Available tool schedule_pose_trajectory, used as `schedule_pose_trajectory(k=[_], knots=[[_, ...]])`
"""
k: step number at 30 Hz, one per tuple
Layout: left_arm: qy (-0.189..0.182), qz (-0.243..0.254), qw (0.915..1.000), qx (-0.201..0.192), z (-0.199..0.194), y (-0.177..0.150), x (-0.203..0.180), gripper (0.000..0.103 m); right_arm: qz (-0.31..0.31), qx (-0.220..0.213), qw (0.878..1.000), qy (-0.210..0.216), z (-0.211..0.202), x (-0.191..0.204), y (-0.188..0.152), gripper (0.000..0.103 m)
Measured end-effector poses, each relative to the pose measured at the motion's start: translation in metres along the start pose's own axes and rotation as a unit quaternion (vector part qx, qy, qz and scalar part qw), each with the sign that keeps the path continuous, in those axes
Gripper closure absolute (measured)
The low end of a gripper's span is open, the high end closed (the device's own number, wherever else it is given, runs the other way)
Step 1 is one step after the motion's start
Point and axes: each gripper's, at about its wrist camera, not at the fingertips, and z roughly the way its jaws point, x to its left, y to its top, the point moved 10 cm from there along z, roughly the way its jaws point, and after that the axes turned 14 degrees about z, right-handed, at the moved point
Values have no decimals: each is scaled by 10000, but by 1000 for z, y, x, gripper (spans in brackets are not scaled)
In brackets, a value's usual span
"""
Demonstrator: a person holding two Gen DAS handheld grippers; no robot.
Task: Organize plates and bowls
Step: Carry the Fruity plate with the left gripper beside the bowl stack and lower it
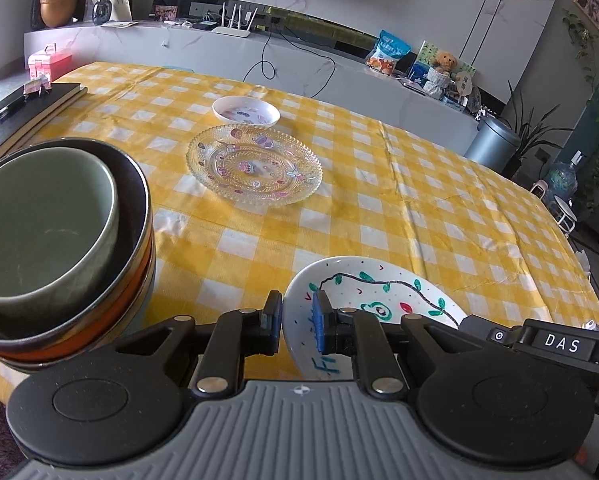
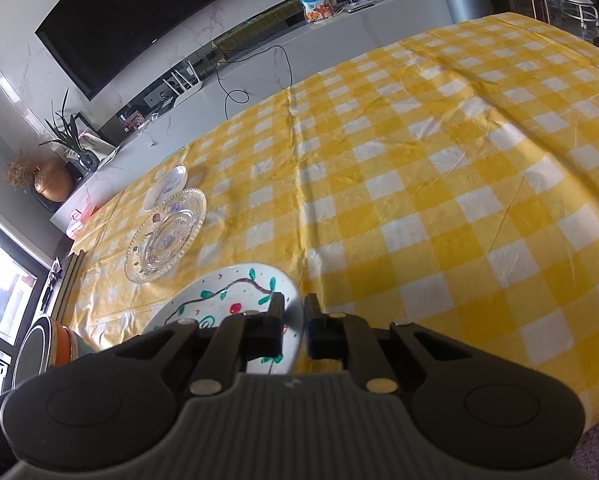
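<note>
A white plate painted with green leaves and red dots lies near the table's front edge. My left gripper is shut on its left rim. My right gripper is shut on the same plate at its right rim. A clear glass plate with cartoon prints sits mid-table, also in the right wrist view. A small white dish lies just behind it. A stack of bowls, green bowl on top, stands at the near left.
The table has a yellow checked cloth. Dark books lie at the far left corner. A pink box sits behind them. A low cabinet with a router, a snack bag and a grey bin stands beyond.
</note>
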Motion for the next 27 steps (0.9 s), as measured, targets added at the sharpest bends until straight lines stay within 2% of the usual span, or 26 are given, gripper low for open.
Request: schedule_pose_trajectory(k=[11, 27], knots=[[11, 12, 9999, 116, 1, -15, 4, 85, -182, -8, 9998, -82, -2, 0, -12, 95], [49, -30, 9994, 355, 13, -27, 11, 85, -244, 217, 9990, -304, 13, -6, -27, 95]])
